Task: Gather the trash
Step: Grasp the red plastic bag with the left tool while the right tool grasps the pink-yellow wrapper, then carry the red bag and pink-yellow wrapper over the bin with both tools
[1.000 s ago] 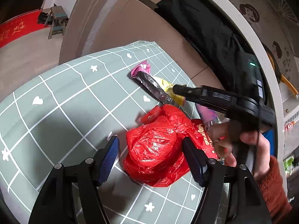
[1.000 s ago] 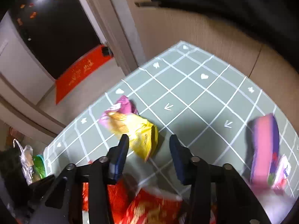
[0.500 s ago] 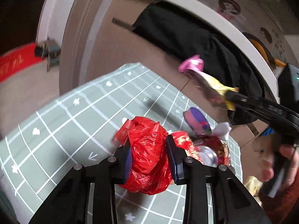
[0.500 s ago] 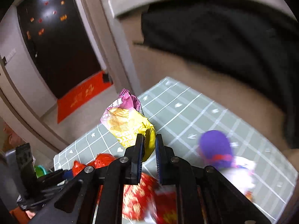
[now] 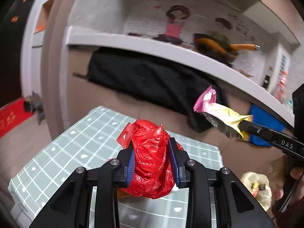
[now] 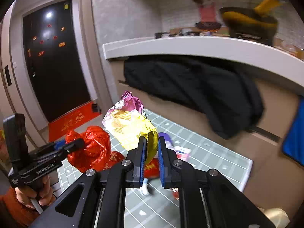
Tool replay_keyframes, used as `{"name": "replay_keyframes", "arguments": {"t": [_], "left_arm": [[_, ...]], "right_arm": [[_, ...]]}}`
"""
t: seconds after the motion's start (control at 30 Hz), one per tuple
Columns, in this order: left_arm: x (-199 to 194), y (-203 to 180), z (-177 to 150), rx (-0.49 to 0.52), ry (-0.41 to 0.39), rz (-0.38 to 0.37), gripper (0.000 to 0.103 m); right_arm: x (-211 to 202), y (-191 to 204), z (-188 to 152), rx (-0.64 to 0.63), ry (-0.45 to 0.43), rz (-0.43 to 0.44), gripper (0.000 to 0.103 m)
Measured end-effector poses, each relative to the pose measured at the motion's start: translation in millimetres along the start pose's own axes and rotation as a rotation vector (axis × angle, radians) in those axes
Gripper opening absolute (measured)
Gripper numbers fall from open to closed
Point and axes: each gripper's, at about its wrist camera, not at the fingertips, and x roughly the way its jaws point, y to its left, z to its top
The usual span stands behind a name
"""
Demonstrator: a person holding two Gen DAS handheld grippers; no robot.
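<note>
Below both tools lies the green grid-patterned table (image 5: 62, 152), where more wrappers (image 6: 152, 168) remain. Next in size, the red plastic bag (image 5: 151, 157) is lifted clear of it, pinched between the pads of the left gripper (image 5: 153, 158). Smaller, the yellow-and-pink snack wrapper (image 6: 129, 125) hangs in the right gripper (image 6: 152, 152), clamped by its lower end, long axis pointing up and away. Judging from this, the bag sits to the wrapper's left, so the wrapper must travel leftward to it.
</note>
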Motion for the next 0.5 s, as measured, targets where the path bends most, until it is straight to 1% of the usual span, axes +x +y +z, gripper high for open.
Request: {"name": "replay_keyframes", "arguments": {"t": [0.1, 0.23, 0.3, 0.4, 0.5], "left_arm": [[-5.3, -34.8, 3.8, 0.039, -0.009, -0.044, 0.033], [-11.2, -85.5, 7.1, 0.094, -0.035, -0.099, 0.033], [-10.6, -108.8, 6.8, 0.107, -0.029, -0.143, 0.033], [-8.3, -144.6, 3.3, 0.122, -0.021, -0.211, 0.033], [0.8, -179.1, -3.1, 0.143, 0.005, -0.27, 0.033]], "right_arm": [[-28.0, -21.4, -6.9, 0.02, -0.034, -0.027, 0.012], [-82.9, -51.0, -21.5, 0.043, -0.104, -0.095, 0.012], [-101.2, -61.7, -28.9, 0.057, -0.119, -0.118, 0.012], [-129.6, -81.1, -44.9, 0.073, -0.137, -0.19, 0.012], [-153.9, -103.8, -60.5, 0.103, -0.151, -0.238, 0.012]]}}
